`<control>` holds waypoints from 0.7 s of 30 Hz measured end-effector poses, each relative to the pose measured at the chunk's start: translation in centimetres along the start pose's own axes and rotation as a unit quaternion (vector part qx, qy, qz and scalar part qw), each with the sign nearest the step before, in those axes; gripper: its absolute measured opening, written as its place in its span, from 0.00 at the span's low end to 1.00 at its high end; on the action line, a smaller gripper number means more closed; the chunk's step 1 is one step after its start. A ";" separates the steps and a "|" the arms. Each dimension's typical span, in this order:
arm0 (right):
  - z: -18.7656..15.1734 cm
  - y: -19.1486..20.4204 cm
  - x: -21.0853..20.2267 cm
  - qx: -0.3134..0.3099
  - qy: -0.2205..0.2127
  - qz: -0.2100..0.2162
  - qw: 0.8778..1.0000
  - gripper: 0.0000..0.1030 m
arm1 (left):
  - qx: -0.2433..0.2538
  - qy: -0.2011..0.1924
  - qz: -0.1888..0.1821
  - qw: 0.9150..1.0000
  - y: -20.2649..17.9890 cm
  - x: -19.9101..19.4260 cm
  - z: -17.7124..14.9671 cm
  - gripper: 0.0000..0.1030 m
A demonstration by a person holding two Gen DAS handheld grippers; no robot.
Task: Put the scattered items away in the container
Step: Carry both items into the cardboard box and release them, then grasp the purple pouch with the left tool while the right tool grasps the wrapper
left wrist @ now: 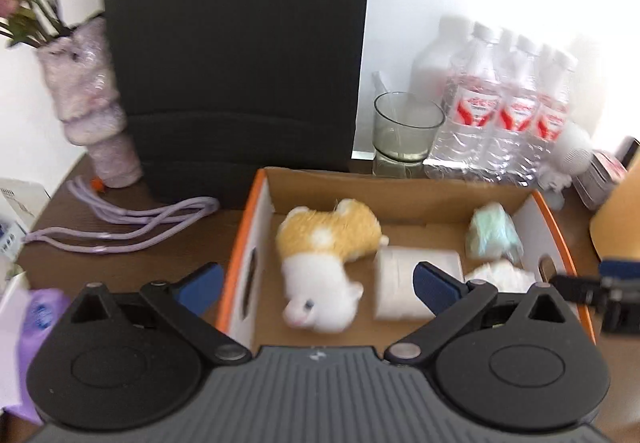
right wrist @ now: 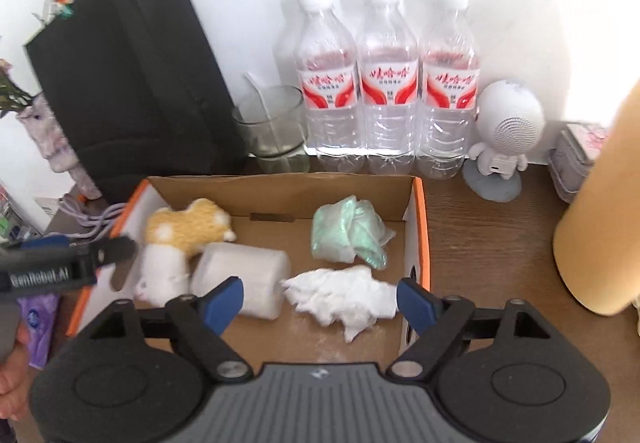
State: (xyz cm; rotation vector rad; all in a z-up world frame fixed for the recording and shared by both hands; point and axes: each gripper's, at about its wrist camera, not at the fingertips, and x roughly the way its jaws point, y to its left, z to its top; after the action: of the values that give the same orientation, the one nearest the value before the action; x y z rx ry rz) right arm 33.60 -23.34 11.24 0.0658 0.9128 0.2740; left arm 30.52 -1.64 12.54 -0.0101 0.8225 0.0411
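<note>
OK, your left gripper is spread wide, nothing btwn the blue pads, hanging over the near-left end of the cardboard box. Your right gripper is also open w/ pads clear of everything; the white crumpled tissue lies on the box floor btwn its fingers, not pinched.

In the box: plush toy (yellow/white) on its side at the left end, paper roll just beside it and touching, mint-green wad toward the right wall, white tissue in front of that.

Outside: black paper bag upright behind the box, glass and three water bottles along the wall, small white speaker figure right of the bottles, lilac cord on the table left of the box, purple pack at near left. Left-cam pic is a bit blurred.
</note>
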 end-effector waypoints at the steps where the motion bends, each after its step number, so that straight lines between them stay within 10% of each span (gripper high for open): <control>1: -0.5 0.4 -0.9 -0.003 -0.008 -0.003 1.000 0.82 | 0.011 -0.021 0.001 1.000 0.2 -1.5 -0.9 1.00; 4: -2.6 1.8 -4.2 -0.012 -0.076 -0.033 0.996 0.82 | 0.012 -0.123 0.010 0.992 0.7 -5.8 -3.4 1.00; 9: -8.6 3.5 -10.5 -0.023 -0.300 -0.009 0.954 0.85 | 0.004 -0.313 -0.004 0.950 1.8 -11.7 -9.5 1.00; 21: -19.0 4.1 -13.9 -0.020 -0.319 -0.001 0.948 0.88 | 0.063 -0.315 0.003 0.947 2.6 -15.2 -20.2 1.00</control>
State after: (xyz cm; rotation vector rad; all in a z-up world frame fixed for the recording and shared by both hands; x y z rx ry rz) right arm 9.75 -24.14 11.06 0.1085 0.2621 0.2462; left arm 5.31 -0.09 9.95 0.1220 0.1816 -0.0049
